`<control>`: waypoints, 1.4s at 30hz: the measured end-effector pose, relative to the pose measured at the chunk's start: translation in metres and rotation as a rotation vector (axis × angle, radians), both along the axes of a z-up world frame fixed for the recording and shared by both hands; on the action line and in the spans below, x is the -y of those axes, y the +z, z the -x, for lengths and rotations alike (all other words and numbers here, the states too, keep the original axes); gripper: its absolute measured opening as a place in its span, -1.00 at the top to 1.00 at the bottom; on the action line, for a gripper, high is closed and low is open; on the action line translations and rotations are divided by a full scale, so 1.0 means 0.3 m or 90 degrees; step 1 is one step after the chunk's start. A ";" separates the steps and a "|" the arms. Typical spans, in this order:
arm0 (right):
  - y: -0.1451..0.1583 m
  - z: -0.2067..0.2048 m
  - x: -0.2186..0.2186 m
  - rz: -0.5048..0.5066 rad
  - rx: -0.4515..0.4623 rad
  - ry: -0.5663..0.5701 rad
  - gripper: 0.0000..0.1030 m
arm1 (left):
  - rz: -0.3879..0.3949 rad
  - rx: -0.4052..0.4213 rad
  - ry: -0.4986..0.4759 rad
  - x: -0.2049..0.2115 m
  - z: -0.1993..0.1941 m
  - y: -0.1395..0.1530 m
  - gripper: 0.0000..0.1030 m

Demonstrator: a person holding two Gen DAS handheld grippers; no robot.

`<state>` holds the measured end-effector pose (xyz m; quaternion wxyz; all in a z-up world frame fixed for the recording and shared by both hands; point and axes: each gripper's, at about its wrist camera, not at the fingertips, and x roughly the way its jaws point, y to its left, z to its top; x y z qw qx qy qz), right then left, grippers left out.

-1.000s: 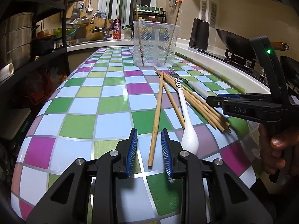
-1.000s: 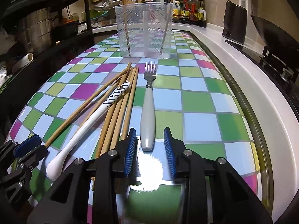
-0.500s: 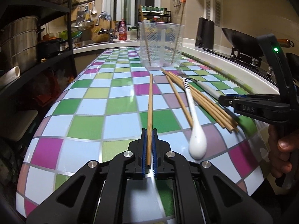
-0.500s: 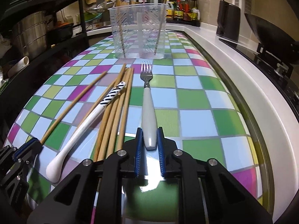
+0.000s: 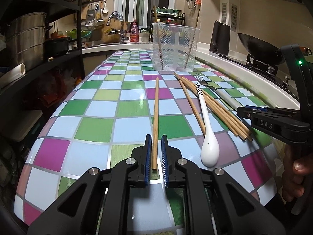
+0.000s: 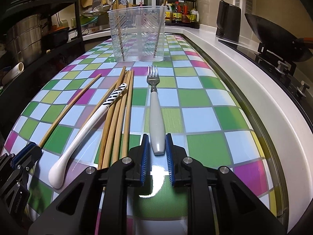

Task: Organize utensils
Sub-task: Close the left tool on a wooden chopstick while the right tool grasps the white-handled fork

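Note:
A single wooden chopstick [image 5: 156, 113] lies on the checkered table [image 5: 97, 125]. Its near end sits between the jaws of my left gripper [image 5: 156, 137], which are opening, with a gap showing beside the stick. My right gripper [image 6: 157, 136] is shut on the end of the white-handled fork [image 6: 155, 117], which rests flat. Between the two lie a white spoon [image 6: 88, 125] with a striped handle and a bundle of chopsticks [image 6: 119, 117]. At the far end stands a clear utensil holder [image 6: 137, 35] with two chopsticks upright in it.
A raised white counter edge [image 6: 244, 90] runs along the right of the table, with a black kettle [image 6: 228, 21] and a wok [image 6: 273, 37] behind it. Dark shelves with steel pots [image 5: 25, 39] stand on the left. A hand [image 5: 297, 176] holds the right gripper's handle.
The left jaws closed on the single chopstick, swinging it straight, then parted slightly. The right jaws closed in on the fork handle.

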<state>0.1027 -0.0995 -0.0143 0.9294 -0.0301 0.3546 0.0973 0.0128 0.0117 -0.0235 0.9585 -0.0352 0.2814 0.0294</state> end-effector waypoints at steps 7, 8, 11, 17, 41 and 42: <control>0.000 0.003 0.000 0.002 0.003 0.002 0.69 | -0.004 0.000 -0.002 0.007 -0.001 0.001 0.89; 0.001 0.003 0.001 0.001 0.003 0.002 0.69 | -0.004 0.000 -0.002 0.007 -0.001 0.001 0.89; 0.001 0.003 0.003 -0.002 0.003 0.000 0.69 | -0.003 0.000 -0.004 0.008 0.001 0.001 0.89; 0.000 0.009 -0.003 0.000 0.011 -0.004 0.70 | -0.004 0.000 -0.006 0.012 0.002 0.002 0.89; 0.006 0.043 -0.016 0.002 0.024 -0.001 0.70 | -0.002 0.019 -0.014 0.028 0.025 0.043 0.90; 0.009 0.046 -0.018 0.001 0.022 -0.001 0.70 | -0.001 0.022 -0.015 0.029 0.030 0.058 0.90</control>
